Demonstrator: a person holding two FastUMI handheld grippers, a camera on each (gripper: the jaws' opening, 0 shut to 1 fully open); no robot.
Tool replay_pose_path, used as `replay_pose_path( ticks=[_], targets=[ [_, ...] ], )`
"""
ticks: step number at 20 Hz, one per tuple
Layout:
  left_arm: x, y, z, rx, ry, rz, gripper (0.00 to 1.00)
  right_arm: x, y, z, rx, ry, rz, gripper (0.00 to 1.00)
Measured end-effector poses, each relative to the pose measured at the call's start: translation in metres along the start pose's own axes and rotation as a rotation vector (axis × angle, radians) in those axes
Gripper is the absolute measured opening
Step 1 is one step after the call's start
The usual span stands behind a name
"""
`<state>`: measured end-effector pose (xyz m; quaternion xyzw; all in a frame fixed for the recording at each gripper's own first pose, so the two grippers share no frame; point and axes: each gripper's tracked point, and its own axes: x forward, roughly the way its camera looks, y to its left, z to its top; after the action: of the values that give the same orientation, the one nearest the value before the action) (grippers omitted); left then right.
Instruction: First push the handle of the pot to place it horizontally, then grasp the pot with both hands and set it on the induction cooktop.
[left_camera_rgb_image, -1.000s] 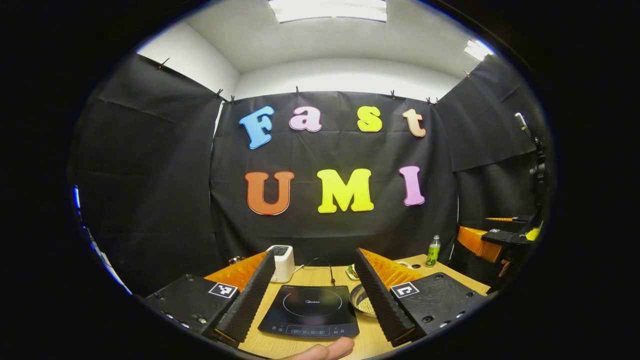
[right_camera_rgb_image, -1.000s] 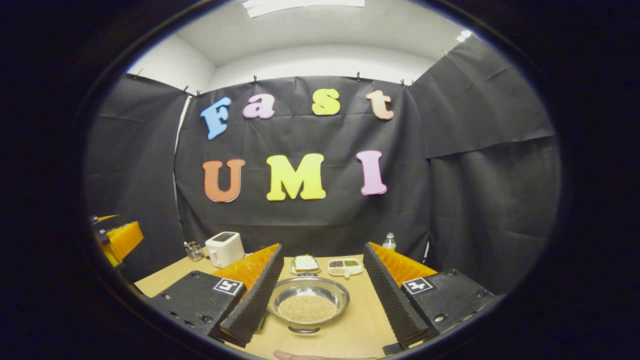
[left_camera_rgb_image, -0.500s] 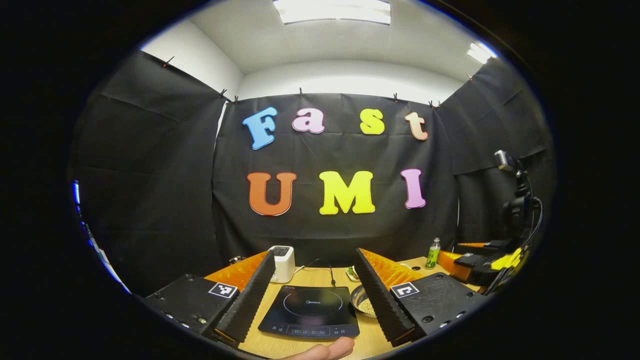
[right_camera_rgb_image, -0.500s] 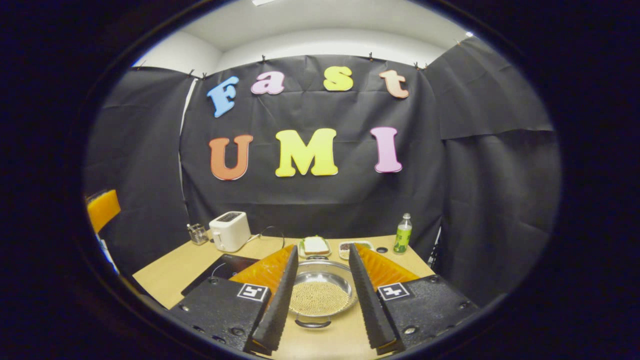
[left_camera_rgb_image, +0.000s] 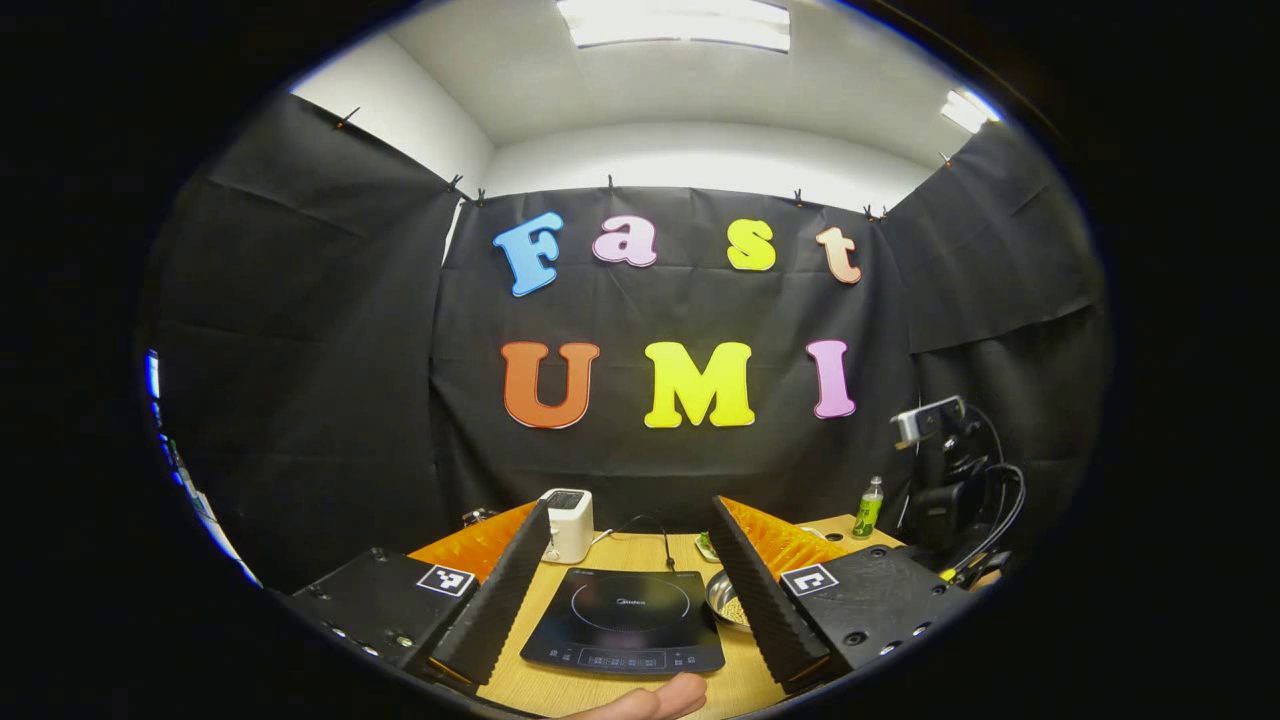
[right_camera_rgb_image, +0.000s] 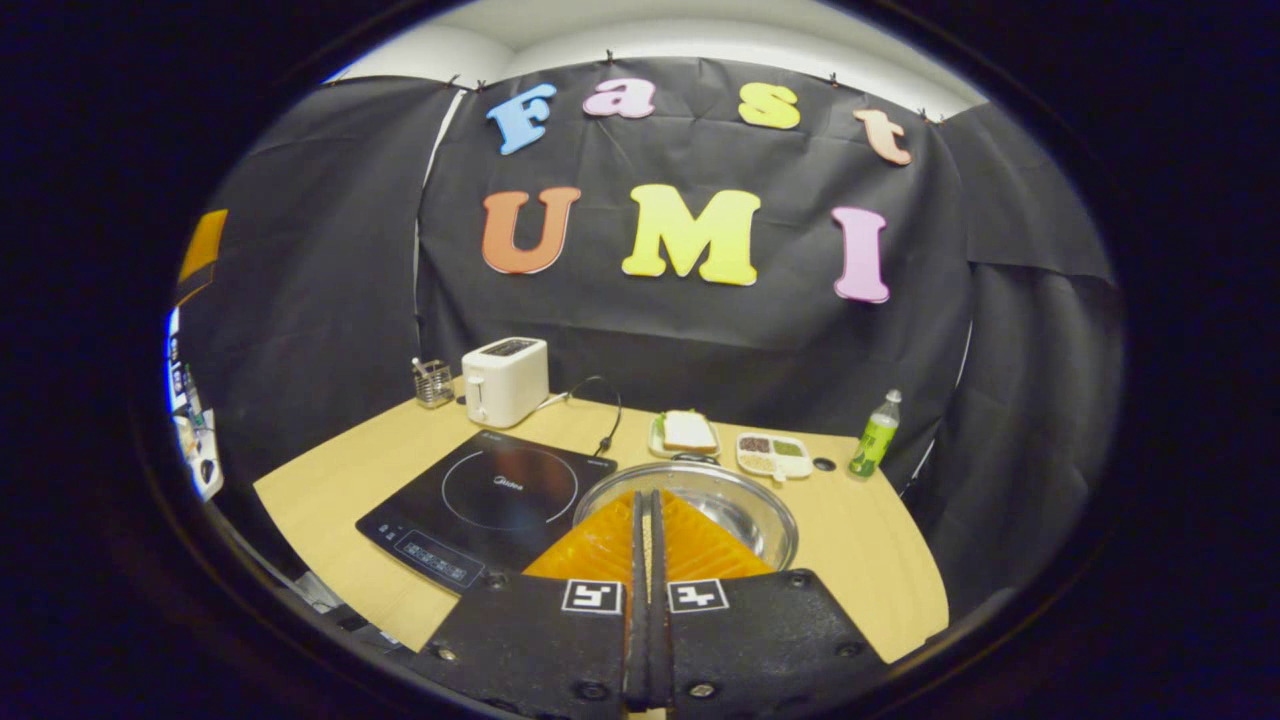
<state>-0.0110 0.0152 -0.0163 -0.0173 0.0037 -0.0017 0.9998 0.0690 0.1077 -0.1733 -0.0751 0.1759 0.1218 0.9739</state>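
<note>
The round stainless-steel pot (right_camera_rgb_image: 740, 505) is seen on the light wooden surface (right_camera_rgb_image: 880, 560), just beside the flat black induction cooktop (right_camera_rgb_image: 490, 500). The right gripper (right_camera_rgb_image: 647, 530) is pressed together over it; the left gripper (left_camera_rgb_image: 625, 570) is held spread above the cooktop. A white toaster (right_camera_rgb_image: 505, 378) is backed by black cloth walls (right_camera_rgb_image: 300, 260).

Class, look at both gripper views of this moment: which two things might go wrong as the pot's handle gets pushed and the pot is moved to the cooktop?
1. The right gripper, fingers together, hangs over the pot, which holds small grains; a hard push may tip or slide it and spill them.
2. The pot sits close beside the induction cooktop; a sideways shove might knock it against the cooktop's edge.
</note>
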Motion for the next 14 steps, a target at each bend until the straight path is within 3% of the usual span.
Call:
replay_pose_path(
  ticks=[4, 7, 14],
  targets=[
    [0.0, -0.005, -0.005, -0.015, 0.016, -0.041, 0.95, 0.021, 0.019, -0.037, 0.003, 0.1, 0.042, 0.04],
    [-0.001, -0.005, -0.007, -0.02, 0.02, -0.046, 0.95, 0.034, 0.033, -0.068, 0.086, 0.212, 0.092, 0.04],
    [-0.003, -0.022, -0.007, 0.016, 0.022, -0.092, 0.95, 0.052, 0.04, -0.126, 0.198, 0.407, 0.117, 0.04]
  ],
)
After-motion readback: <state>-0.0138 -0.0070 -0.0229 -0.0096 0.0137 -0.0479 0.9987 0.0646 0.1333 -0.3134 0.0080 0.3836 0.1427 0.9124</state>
